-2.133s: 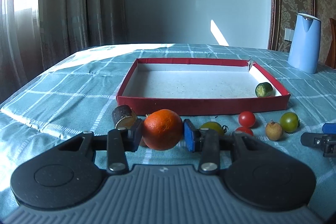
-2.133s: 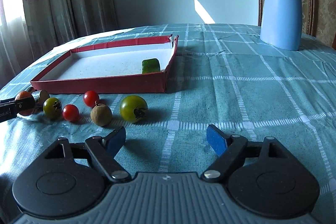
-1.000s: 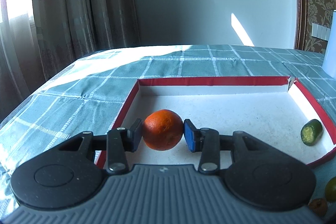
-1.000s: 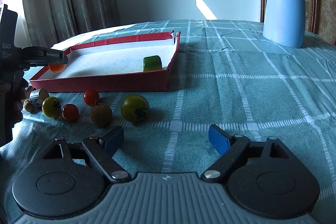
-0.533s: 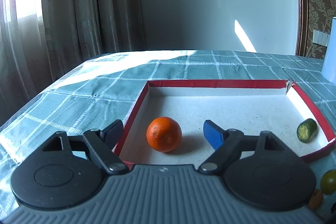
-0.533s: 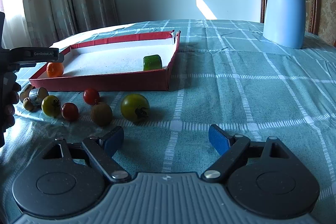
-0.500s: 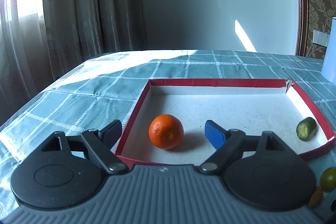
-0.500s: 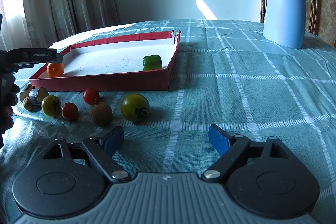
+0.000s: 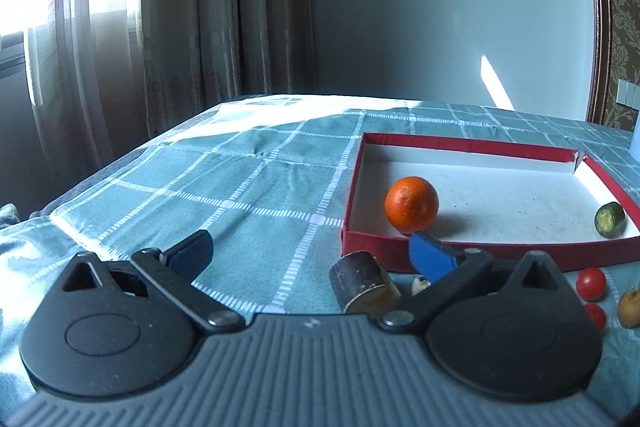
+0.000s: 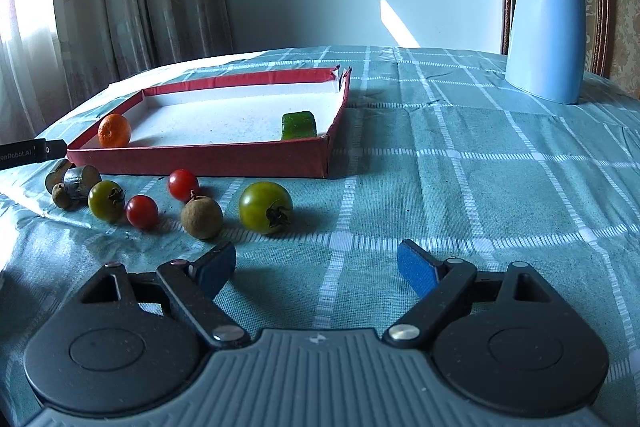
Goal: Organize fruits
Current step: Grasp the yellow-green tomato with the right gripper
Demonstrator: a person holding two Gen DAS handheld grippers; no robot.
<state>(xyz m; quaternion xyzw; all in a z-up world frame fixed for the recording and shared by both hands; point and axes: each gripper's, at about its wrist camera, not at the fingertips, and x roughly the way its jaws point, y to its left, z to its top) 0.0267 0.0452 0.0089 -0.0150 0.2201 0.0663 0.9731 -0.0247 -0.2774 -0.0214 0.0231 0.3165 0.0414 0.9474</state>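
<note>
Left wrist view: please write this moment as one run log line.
left gripper: open, jaws just opened, empty | orange: in red tray, released | right gripper: open, empty

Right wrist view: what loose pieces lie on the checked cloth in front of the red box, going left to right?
Small brown round fruit → small green tomato → lower red cherry tomato → upper red cherry tomato → bigger brown round fruit → large green tomato.
</note>
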